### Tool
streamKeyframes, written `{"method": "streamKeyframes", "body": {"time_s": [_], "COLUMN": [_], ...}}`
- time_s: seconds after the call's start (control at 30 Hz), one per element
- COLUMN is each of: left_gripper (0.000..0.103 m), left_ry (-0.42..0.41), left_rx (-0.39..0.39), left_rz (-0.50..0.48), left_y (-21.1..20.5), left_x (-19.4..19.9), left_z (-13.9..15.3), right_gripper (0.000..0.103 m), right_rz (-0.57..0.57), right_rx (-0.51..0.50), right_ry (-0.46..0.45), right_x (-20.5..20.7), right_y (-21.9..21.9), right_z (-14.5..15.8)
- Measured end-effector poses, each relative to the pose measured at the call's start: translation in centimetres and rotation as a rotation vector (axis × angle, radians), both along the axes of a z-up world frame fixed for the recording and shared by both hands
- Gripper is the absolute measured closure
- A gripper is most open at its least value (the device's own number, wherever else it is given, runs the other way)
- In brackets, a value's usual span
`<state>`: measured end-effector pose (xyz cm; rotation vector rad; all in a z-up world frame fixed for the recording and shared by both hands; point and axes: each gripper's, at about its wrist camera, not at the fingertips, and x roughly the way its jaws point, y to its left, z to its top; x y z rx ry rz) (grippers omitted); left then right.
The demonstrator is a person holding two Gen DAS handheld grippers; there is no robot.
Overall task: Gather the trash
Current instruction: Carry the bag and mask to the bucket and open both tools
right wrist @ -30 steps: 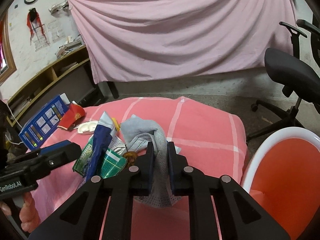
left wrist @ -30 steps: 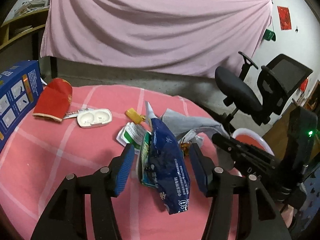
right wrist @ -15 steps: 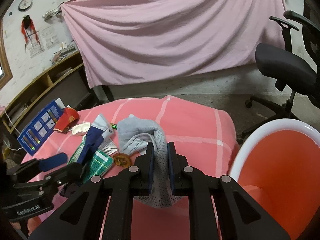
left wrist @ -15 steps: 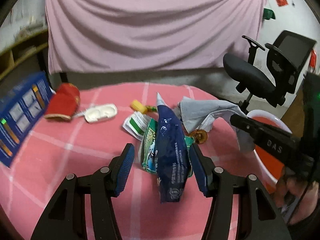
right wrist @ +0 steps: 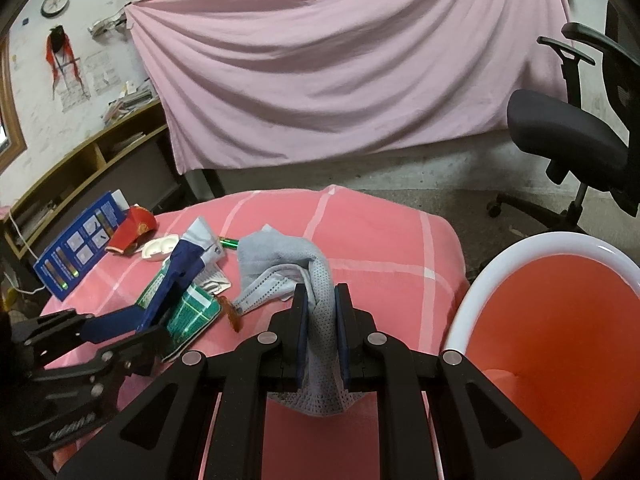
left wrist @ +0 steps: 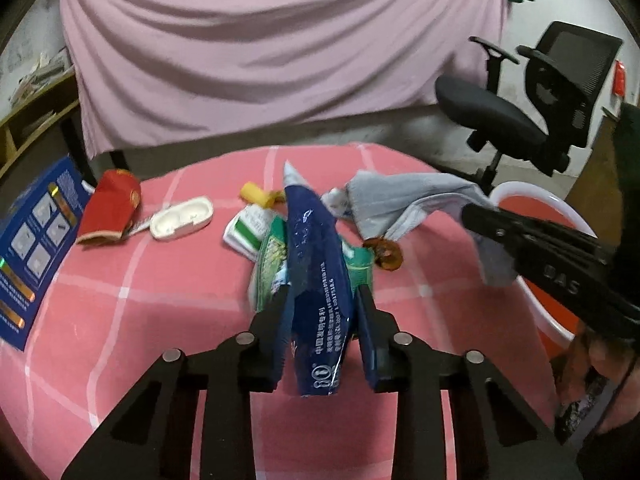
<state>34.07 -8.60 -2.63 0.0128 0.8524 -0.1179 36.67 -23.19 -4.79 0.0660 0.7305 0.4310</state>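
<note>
A dark blue foil packet (left wrist: 318, 280) stands on edge on the pink checked table cover (left wrist: 160, 300), over a green packet (left wrist: 268, 256). My left gripper (left wrist: 322, 292) has the blue packet between its jaws; they are closing and the pads meet its sides. In the right wrist view the left gripper (right wrist: 160, 320) sits low at the left. My right gripper (right wrist: 321, 292) is shut on a grey cloth (right wrist: 280, 256), which drapes back onto the table; its end hangs below the fingers. The grey cloth (left wrist: 400, 196) also shows ahead of the right gripper (left wrist: 480, 216).
An orange basin with a white rim (right wrist: 520, 252) stands off the table's right edge. A white case (left wrist: 182, 222), red pouch (left wrist: 110, 208), blue box (left wrist: 36, 240), yellow piece (left wrist: 254, 194) and brown ring (left wrist: 386, 254) lie on the cover. A black office chair (left wrist: 500, 116) stands behind.
The left gripper's jaws have narrowed from wide apart to either side of the blue packet, and it has dipped forward. The right gripper keeps its hold on the grey cloth.
</note>
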Motion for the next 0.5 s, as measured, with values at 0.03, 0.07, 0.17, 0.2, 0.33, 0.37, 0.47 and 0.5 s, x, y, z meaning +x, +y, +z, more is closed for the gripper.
{"method": "streamKeyframes", "body": {"time_s": [0.03,0.07,0.17,0.2,0.33,0.37,0.47,0.5], "left_gripper": [0.083,0.087,0.092,0.093,0.093,0.093,0.093,0.093], "left_ry": [0.005,0.008,0.012,0.010,-0.038,-0.054,-0.124,-0.143], "left_rx": [-0.004,-0.004,-0.007,-0.010,-0.032,-0.044,-0.075,-0.078], "left_rz": [0.007,0.015,0.034,0.038,0.037,0.033,0.018,0.011], "left_y": [0.2,0.3,0.8,1.0,1.0,1.0,0.4,0.1], "left_x": [0.1,0.1,0.0,-0.2,-1.3,-1.5,-2.3,-2.4], "left_z": [0.0,0.0,0.1,0.3,1.3,1.6,3.3,3.8], "right_gripper": [0.092,0.092,0.092,0.092,0.092,0.092,0.092,0.092], "right_rz": [0.001,0.002,0.007,0.006,-0.010,-0.018,-0.041,-0.052], "right_rx": [-0.001,0.000,0.002,0.004,0.003,0.003,0.011,0.014], "right_ry": [-0.001,-0.001,-0.009,-0.021,-0.096,-0.119,-0.189,-0.217], "right_x": [0.0,-0.1,-0.3,-0.5,-1.7,-2.0,-3.0,-3.3], "right_y": [0.0,0.0,-0.1,-0.2,-0.6,-0.8,-1.4,-1.6], "right_z": [0.0,-0.1,-0.1,0.0,0.9,1.2,2.0,2.3]}}
